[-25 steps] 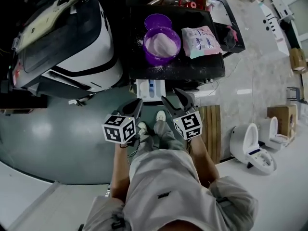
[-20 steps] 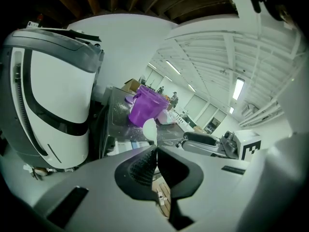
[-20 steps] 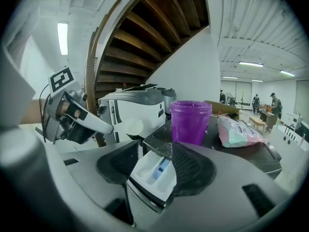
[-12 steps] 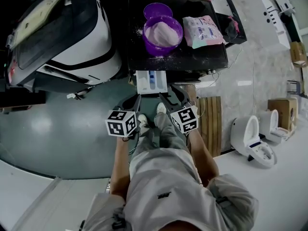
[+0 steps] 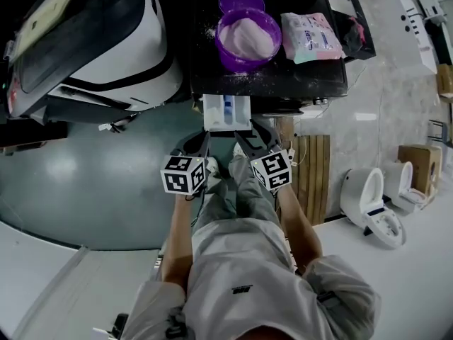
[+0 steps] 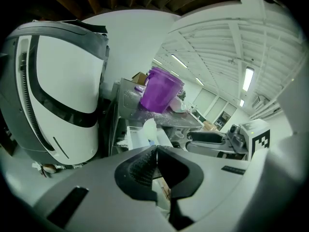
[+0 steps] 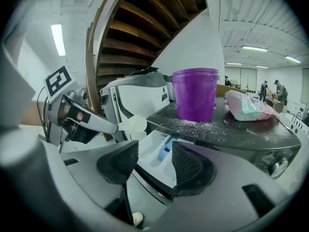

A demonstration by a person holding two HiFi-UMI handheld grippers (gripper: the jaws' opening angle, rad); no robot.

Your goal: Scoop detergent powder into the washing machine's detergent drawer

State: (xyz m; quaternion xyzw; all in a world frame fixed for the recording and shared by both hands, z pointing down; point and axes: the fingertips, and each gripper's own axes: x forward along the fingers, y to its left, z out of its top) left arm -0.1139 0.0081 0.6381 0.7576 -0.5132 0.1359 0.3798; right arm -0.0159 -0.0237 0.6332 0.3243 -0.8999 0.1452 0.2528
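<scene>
Your left gripper [image 6: 155, 151] is clenched on the handle of a white scoop [image 7: 133, 123], while your right gripper [image 7: 155, 161] hangs released and empty. The washing machine [image 5: 283, 83] carries a purple tub [image 5: 248, 37] of powder and a detergent bag [image 5: 311, 37]. Its detergent drawer [image 5: 226, 112] stands pulled out, the scoop near its front.

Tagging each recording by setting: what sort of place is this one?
Likely a big workshop or test hall, not a home: a high beamed ceiling with strip lights, loose toilets on the floor, and a washing machine with its detergent drawer pulled out.
</scene>
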